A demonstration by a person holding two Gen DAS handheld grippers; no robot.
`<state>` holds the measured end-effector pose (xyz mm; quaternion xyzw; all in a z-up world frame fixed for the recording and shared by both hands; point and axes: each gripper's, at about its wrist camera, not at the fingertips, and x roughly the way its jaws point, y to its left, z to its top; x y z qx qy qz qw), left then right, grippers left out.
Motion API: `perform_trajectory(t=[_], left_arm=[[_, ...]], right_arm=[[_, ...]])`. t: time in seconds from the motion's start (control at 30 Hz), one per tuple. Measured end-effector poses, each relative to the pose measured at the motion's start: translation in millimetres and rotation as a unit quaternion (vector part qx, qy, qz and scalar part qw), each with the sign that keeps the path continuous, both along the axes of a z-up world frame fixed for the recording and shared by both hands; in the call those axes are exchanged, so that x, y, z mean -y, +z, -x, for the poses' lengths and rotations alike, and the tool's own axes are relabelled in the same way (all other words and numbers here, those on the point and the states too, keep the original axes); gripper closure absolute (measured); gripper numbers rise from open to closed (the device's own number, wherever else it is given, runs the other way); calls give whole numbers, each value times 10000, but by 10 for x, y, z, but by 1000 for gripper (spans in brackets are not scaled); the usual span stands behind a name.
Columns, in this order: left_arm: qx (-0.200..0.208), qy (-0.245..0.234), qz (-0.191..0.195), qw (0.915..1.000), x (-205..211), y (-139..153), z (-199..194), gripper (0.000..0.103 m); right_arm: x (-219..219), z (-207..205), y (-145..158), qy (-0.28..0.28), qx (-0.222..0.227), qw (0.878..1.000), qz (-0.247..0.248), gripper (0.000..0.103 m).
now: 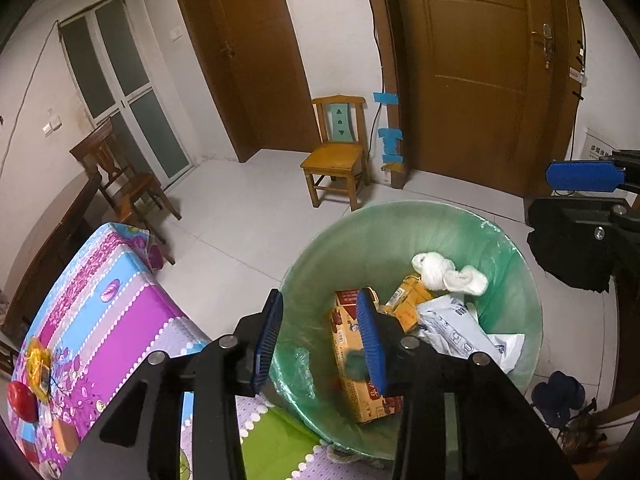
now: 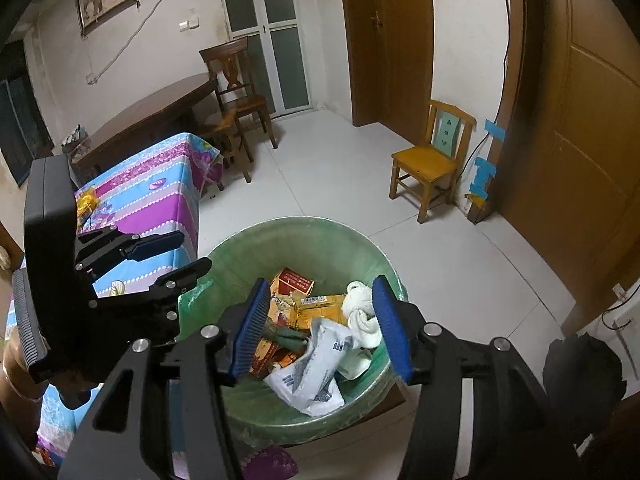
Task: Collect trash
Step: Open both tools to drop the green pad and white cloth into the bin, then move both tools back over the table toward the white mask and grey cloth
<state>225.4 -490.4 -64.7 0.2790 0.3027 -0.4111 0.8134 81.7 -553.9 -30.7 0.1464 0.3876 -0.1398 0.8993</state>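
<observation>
Over the lined bin [image 1: 516, 248], both grippers' jaws hang apart, empty.

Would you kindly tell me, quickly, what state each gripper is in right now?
Left gripper: open, empty, above the green-lined round trash bin.
Right gripper: open, empty, above the same bin.

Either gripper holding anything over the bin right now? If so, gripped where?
Nothing is held. The left gripper and right gripper both hang open over the green-lined trash bin, nothing between their blue pads; the trash lies in the bin.
</observation>
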Motion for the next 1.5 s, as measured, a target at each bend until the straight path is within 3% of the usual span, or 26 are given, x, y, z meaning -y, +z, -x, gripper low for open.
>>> perform_trajectory(t=[0.1,0.23,0.3,0.37,0.5,0.6,0.73,0.97,1.17,1.33,1.43,1.5], left_arm=[[-19,135,61,9999,-62,24,-25,63],[66,739,300,9968,-273,130,-6,63],[263,1084,448,9928,-424,181,63,58],[476,1397,587,9873,-581,205,157,43],[956,1817,753,9758,-872,211,382,35],[1061,2002,873,9701,-1109,196,515,30],[1027,2219,914,9653,-1491,183,528,30],[990,2770,1062,9498,-2444,308,363,26],[742,3421,1052,9308,-3430,296,68,26],[601,4062,981,9065,-4469,289,-254,26],[417,4167,918,9034,-4963,300,-453,26],[87,3964,870,9139,-5347,295,-645,26]], right_arm=[[-19,21,-11,-20,34,10000,13,52],[-85,95,9,-83,257,9996,88,52],[-181,158,38,-174,491,9984,227,52],[-289,237,71,-279,819,9955,383,52],[-494,399,142,-512,1566,9845,599,52],[-685,440,155,-554,1995,9752,783,50],[-1005,362,157,-328,2351,9666,964,48],[-1587,104,203,266,2741,9538,1198,47],[-2132,-321,302,1104,2655,9522,1035,45],[-2722,-690,369,1950,2479,9445,914,40],[-3086,-850,361,2486,2254,9385,811,39],[-3366,-1013,339,2912,1994,9335,634,39]])
